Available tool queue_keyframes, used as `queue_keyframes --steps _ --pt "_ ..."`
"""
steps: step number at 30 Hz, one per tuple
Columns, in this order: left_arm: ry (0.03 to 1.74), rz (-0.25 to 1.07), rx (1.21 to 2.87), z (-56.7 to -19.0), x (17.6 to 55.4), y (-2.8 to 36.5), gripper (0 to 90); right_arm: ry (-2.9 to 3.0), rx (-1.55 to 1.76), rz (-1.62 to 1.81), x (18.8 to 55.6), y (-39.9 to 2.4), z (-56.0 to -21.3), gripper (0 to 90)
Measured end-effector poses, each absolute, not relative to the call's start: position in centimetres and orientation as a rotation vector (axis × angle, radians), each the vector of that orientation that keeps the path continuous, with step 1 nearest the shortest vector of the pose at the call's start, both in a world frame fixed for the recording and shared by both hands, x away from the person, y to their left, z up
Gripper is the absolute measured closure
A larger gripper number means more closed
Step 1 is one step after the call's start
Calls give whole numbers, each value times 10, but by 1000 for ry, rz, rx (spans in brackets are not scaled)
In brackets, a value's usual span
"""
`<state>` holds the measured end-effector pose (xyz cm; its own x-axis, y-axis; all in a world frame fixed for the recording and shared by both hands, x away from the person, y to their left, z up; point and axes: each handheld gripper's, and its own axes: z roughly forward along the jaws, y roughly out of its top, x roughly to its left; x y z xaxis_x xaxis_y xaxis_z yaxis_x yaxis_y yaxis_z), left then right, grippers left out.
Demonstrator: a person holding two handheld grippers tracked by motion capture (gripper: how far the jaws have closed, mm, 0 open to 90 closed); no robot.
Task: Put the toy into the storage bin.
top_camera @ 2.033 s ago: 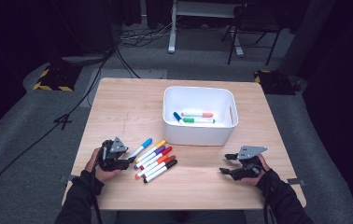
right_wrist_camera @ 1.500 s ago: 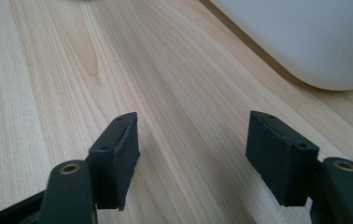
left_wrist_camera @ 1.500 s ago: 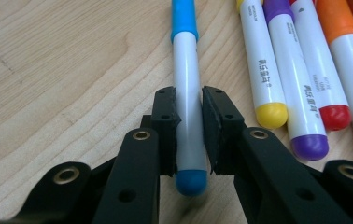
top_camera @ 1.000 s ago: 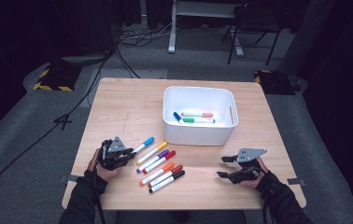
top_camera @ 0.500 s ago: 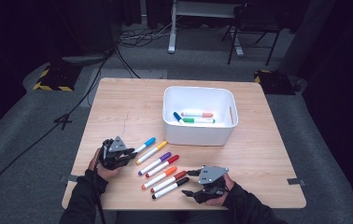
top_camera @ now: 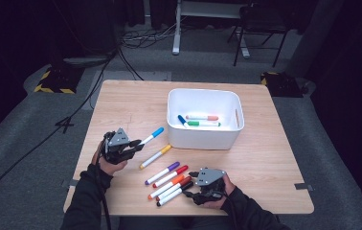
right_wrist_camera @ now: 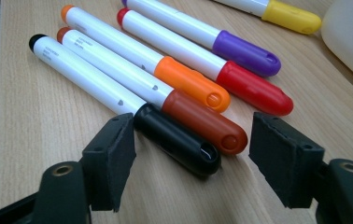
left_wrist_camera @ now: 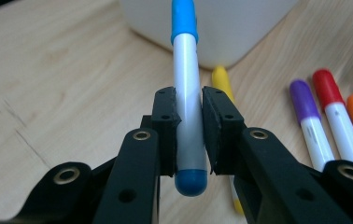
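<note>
Wooden table (top_camera: 275, 158): left tongs (left_wrist_camera: 187, 135) clench blue marker (left_wrist_camera: 186, 93); right tongs (right_wrist_camera: 193, 163) gape around black marker (right_wrist_camera: 118, 100).

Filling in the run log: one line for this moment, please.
left gripper: shut on blue marker | right gripper: open over black marker | bin: three markers

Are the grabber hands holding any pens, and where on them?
The left gripper pinches the blue marker on its white barrel near the tail end. The right gripper holds nothing.
</note>
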<state>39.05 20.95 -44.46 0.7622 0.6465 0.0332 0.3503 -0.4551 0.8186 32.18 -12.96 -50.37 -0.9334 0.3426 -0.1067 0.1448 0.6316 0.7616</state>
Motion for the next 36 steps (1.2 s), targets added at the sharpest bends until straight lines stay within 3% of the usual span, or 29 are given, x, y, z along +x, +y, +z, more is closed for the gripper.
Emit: queue_keyframes --steps 17,26,36 --pt "675 551 2075 -365 416 198 759 2622 417 1196 323 -130 -504 319" --pt "528 494 2115 -338 434 158 759 2631 414 1195 323 -131 -504 317" --pt "439 365 2188 -340 458 94 759 2631 396 1193 324 -132 -504 317"
